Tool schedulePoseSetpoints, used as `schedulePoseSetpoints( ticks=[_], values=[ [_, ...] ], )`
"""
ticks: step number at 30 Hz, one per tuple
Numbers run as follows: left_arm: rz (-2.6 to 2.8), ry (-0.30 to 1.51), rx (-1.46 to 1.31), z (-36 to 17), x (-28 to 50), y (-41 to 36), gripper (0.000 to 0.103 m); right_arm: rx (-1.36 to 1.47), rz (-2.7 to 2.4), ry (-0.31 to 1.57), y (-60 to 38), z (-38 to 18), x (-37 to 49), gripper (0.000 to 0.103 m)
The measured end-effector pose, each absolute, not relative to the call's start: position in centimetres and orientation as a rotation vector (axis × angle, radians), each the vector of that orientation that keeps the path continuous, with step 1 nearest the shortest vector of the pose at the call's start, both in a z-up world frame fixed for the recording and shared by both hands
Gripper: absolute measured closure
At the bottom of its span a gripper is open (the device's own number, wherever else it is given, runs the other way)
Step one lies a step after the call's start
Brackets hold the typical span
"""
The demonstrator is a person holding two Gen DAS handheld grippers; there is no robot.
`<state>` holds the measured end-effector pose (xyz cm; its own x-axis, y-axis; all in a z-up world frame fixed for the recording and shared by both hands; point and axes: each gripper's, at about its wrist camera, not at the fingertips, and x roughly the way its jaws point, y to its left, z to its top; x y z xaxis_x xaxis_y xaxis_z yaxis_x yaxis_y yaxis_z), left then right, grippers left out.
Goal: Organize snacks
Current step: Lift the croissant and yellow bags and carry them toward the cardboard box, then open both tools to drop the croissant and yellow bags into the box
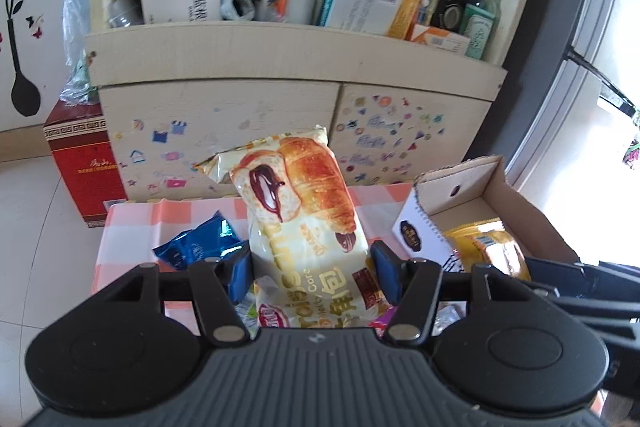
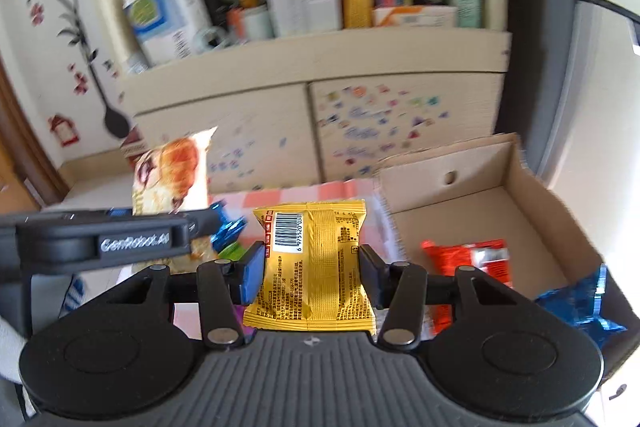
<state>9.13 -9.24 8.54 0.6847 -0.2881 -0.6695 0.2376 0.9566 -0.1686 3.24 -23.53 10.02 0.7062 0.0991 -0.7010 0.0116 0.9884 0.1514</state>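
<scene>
My left gripper (image 1: 310,273) is shut on a cream croissant packet (image 1: 304,211), which stands up between the blue pads above the checked tablecloth (image 1: 132,227). My right gripper (image 2: 310,273) is shut on a small yellow snack packet (image 2: 316,259), barcode side facing me. That yellow packet (image 1: 492,247) also shows at the right of the left wrist view, in front of the cardboard box (image 1: 492,183). In the right wrist view the croissant packet (image 2: 176,171) and the left gripper's black body (image 2: 100,239) sit at left. The open cardboard box (image 2: 472,195) holds a red packet (image 2: 468,263) and a blue one (image 2: 580,303).
A blue foil packet (image 1: 196,247) lies on the tablecloth. Behind the table stands a cream cabinet (image 1: 280,115) with stickers and a cluttered shelf. A red carton (image 1: 86,167) sits on the tiled floor at left. A white card (image 1: 420,235) leans at the box's edge.
</scene>
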Motion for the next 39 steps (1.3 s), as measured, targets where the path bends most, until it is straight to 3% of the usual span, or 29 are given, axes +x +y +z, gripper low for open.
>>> schedulePoseSetpoints(
  ticks=[29, 31, 33, 39],
  values=[
    [-0.722, 0.807, -0.079, 6.5, 6.2, -23.3, 0.043, 0.382, -0.365, 0.693, -36.6, 11.4, -0.5, 0.046],
    [-0.737, 0.81, -0.068, 6.1, 6.1, -23.9, 0.035, 0.396, -0.382, 0.69, -36.8, 11.2, -0.4, 0.043],
    [-0.734, 0.808, -0.07, 6.1, 5.9, -24.1, 0.02, 0.408, -0.396, 0.692, -37.0, 11.1, -0.3, 0.032],
    [-0.707, 0.775, -0.06, 8.1, 5.9, -22.6, 0.01, 0.4, -0.381, 0.678, -36.6, 11.5, -0.4, 0.019]
  ],
)
